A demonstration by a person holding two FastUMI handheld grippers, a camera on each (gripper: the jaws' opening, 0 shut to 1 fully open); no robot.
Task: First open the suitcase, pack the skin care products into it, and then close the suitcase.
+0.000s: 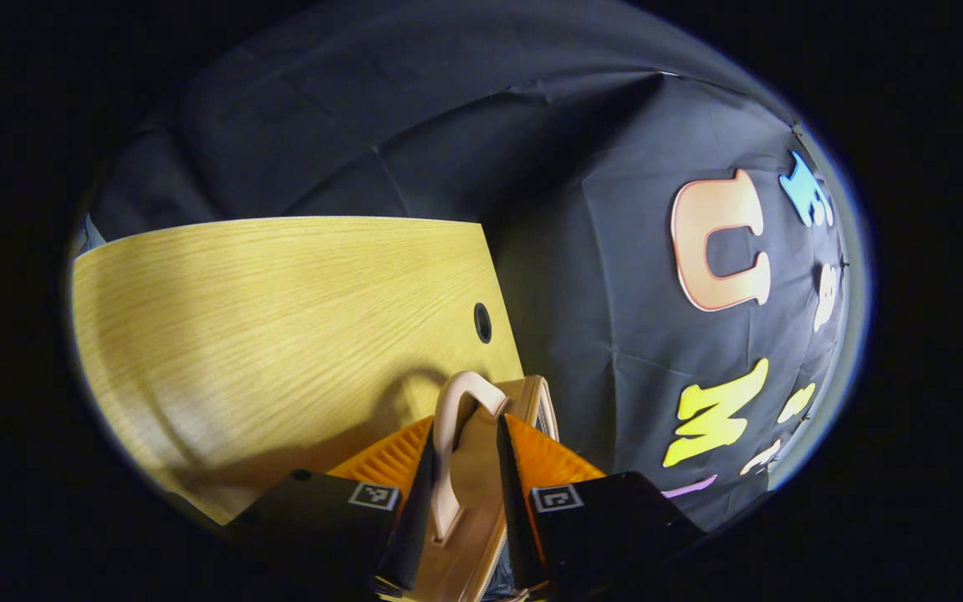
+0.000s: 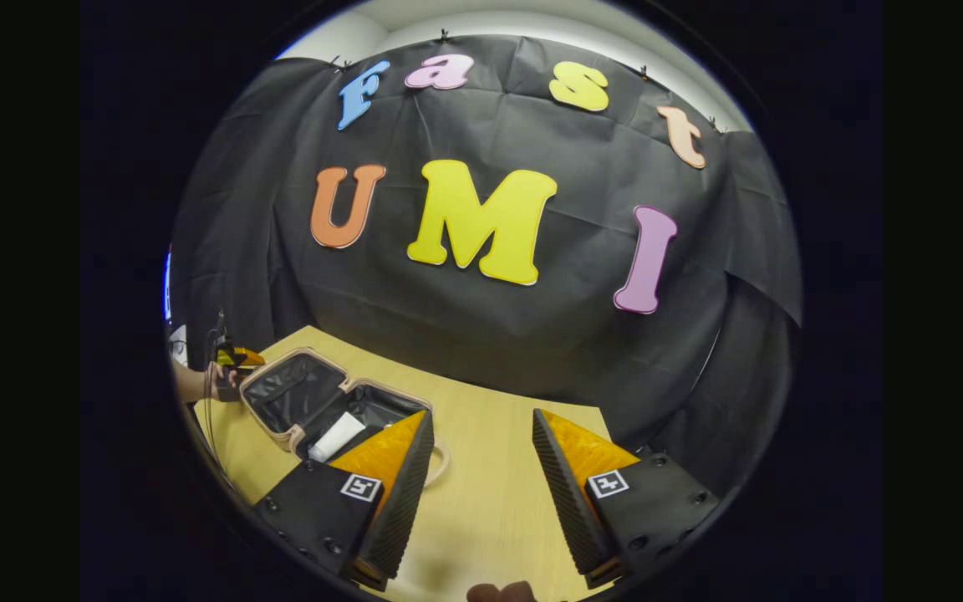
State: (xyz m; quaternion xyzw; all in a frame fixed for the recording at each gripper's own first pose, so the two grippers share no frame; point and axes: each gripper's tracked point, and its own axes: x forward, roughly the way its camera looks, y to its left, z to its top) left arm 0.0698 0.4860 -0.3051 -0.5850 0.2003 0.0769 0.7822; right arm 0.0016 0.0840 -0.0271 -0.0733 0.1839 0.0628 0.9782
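Observation:
In the right gripper view, the pale pink suitcase lies open at the left of the wooden table. Its dark lining shows, and a white skin care tube lies inside. A hand holds my left gripper at the raised lid's far edge. In the left gripper view, my left gripper is shut on the suitcase lid, whose pink handle stands between the fingers. My right gripper hangs open over the table to the right of the suitcase, with nothing between its fingers.
A round cable hole sits near the table's edge, with the black cloth wall close behind it. Bare wood stretches left of the lid. A pink loop shows by the suitcase's near side.

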